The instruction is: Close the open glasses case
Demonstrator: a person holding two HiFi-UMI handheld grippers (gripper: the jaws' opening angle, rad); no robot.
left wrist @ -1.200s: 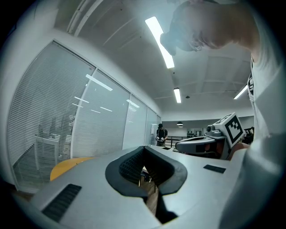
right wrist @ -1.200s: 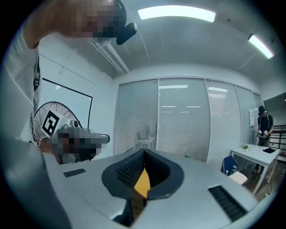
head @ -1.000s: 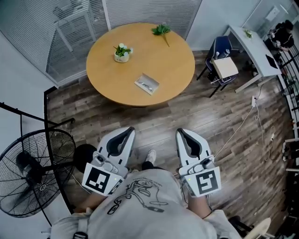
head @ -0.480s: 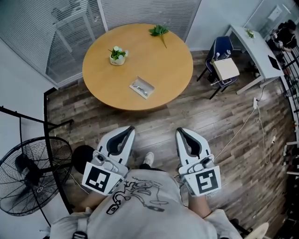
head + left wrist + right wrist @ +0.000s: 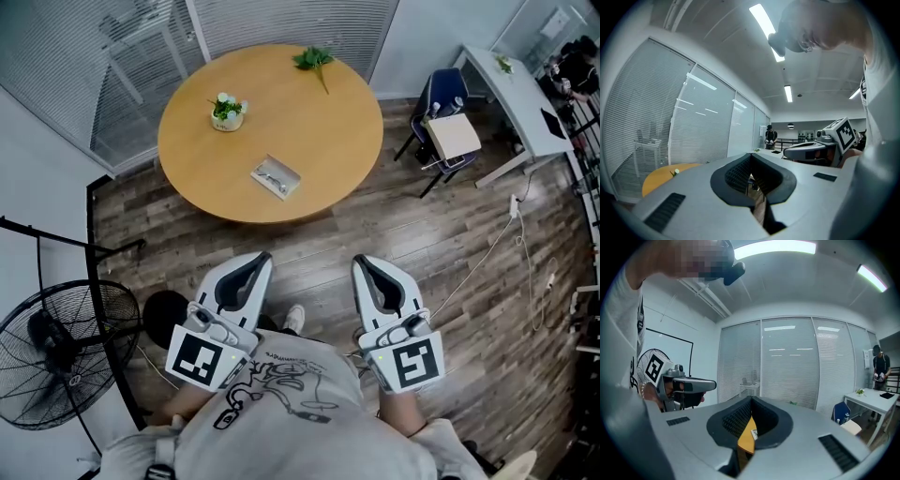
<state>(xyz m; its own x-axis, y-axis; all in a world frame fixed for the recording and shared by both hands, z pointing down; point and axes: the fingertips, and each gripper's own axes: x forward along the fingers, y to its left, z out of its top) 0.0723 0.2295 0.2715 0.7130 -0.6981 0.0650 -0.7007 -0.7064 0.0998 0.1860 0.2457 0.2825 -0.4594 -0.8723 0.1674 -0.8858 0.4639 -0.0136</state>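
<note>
- The left gripper [image 5: 255,261] has its jaws closed tip to tip, with nothing between them.
- The right gripper [image 5: 364,262] is the same: jaws brought fully together and empty.
- Both grippers are held side by side, close to the body of the person [image 5: 281,412] and pointing forward. They are above a wood-plank floor [image 5: 450,253], and a marker cube shows at the back of each.
- Ahead of them, well apart from both, stands a round wooden table [image 5: 328,141].
- The glasses case [image 5: 276,177] lies open on the near part of that table, slightly left of its centre, with glasses inside. Neither gripper touches it.
- A small potted plant [image 5: 226,110] stands on the table's left side, beyond the case.
- A green sprig [image 5: 314,59] lies near the table's far edge.
- A black floor fan [image 5: 56,352] stands at the person's left.
- A blue chair [image 5: 441,98] and a white desk [image 5: 511,94] stand to the right of the table.
</note>
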